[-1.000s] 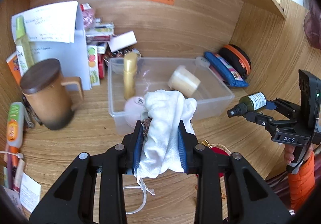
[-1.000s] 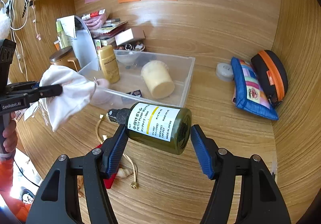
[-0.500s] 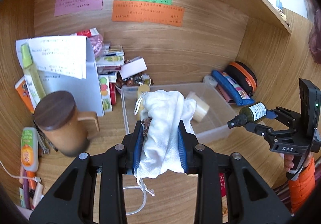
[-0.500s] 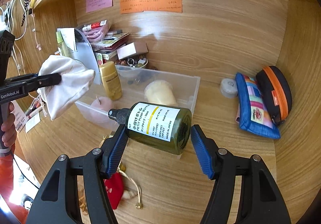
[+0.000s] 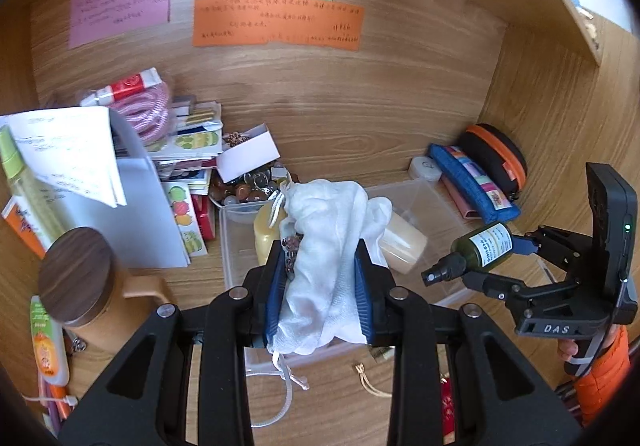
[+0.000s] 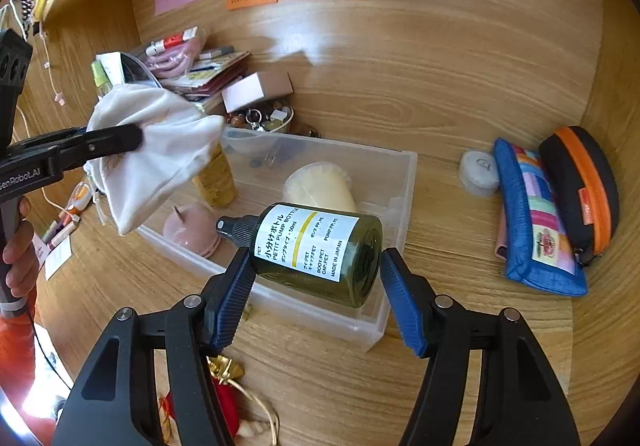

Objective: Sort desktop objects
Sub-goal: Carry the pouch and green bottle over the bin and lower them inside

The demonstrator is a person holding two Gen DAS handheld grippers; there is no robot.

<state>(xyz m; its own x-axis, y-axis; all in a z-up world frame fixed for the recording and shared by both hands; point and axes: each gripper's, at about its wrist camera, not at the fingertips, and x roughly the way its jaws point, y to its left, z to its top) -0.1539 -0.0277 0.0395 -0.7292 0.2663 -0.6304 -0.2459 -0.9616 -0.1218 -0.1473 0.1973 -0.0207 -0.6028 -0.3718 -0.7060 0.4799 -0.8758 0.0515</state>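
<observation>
My left gripper (image 5: 320,286) is shut on a white drawstring pouch (image 5: 332,242) and holds it above the near left part of a clear plastic bin (image 6: 396,174). The pouch also shows in the right wrist view (image 6: 160,150). My right gripper (image 6: 316,294) is shut on a dark green pump bottle (image 6: 320,246) lying sideways, above the bin's near right wall. It also shows in the left wrist view (image 5: 480,246). In the bin are a yellow bottle (image 6: 216,182), a cream jar (image 6: 320,186) and a pink round object (image 6: 192,226).
A wooden-lidded mug (image 5: 80,278), papers and a stack of packets (image 5: 184,150) crowd the left. A dish of beads (image 6: 264,118) sits behind the bin. A blue pouch (image 6: 536,214), an orange-trimmed case (image 6: 580,182) and a small white tin (image 6: 478,172) lie right. A red pouch (image 6: 224,398) lies near.
Both grippers have risen and pulled back while still holding their objects; the bin and desk items now look farther away and lower. The pouch now hangs over the bin.
</observation>
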